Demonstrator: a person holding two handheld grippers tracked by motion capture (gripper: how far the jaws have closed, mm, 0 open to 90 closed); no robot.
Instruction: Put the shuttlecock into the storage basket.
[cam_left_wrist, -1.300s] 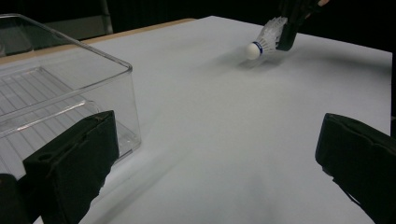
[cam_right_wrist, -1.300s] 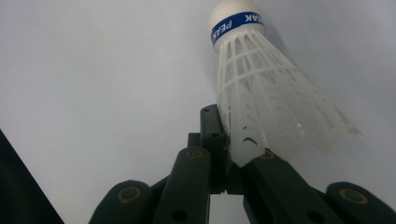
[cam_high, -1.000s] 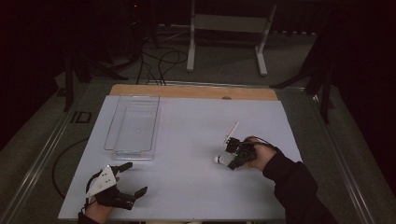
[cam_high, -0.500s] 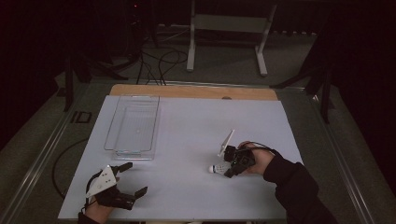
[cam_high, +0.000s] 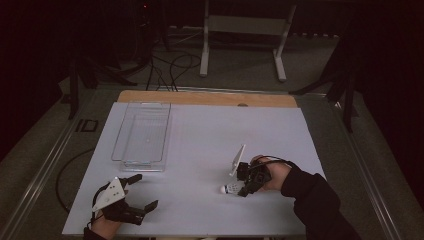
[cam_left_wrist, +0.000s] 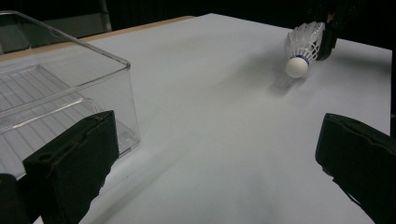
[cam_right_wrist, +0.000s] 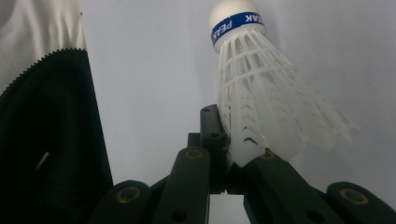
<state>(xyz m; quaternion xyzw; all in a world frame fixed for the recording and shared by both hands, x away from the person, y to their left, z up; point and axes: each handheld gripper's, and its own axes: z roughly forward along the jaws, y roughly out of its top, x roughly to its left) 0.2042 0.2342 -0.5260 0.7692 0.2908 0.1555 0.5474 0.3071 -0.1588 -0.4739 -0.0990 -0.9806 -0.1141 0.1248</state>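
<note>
The left gripper (cam_high: 131, 197) idles with fingers spread, just before the clear bin (cam_high: 145, 132). Right of the bin, the right gripper (cam_high: 245, 187), clenched on the shuttlecock's (cam_high: 231, 189) skirt, has carried it nearer, likely binward.

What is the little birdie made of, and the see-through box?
The shuttlecock looks like white plastic: its skirt is a moulded lattice of ribs, with a smooth rounded tip, perhaps foam or cork, under a blue band. The box seems clear hard plastic, glossy, with shiny edges and a ridged floor.
</note>
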